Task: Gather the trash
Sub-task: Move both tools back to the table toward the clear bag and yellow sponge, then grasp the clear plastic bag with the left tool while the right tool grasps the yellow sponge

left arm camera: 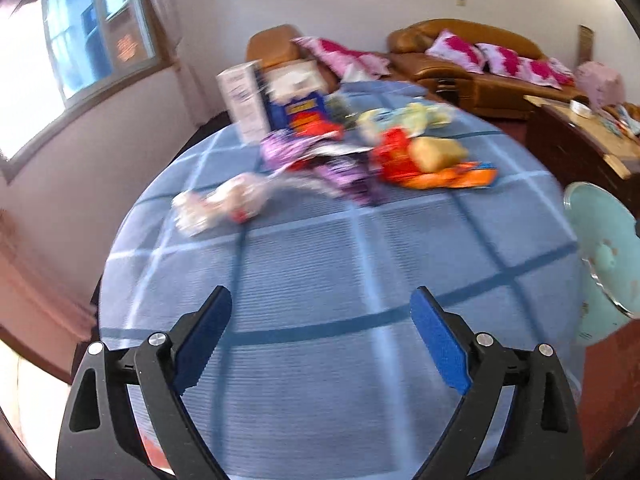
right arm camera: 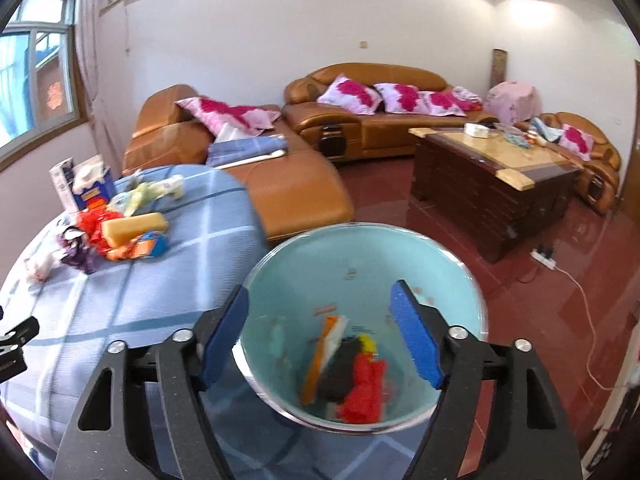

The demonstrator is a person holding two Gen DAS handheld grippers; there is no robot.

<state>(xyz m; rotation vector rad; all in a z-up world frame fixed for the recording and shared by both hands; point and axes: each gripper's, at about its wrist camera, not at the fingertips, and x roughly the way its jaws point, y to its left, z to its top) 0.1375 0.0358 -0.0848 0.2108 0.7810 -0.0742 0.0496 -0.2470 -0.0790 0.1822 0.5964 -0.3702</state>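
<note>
The left gripper (left arm camera: pixel 322 312) stands wide open over the blue checked cloth (left arm camera: pixel 320 360), nothing between its pads. The right gripper (right arm camera: pixel 320 332) is also spread and empty, hanging above the pale green bin (right arm camera: pixel 360 252) that stands beside the cloth's edge. In the bin lie a red wrapper (right arm camera: pixel 366 392) and an orange packet (right arm camera: pixel 316 364), propped on end. The trash pile (left arm camera: pixel 360 160) lies across the far part of the cloth, well ahead of the left gripper, blurred; a yellow block (right arm camera: pixel 134 226) lies lengthwise on it.
</note>
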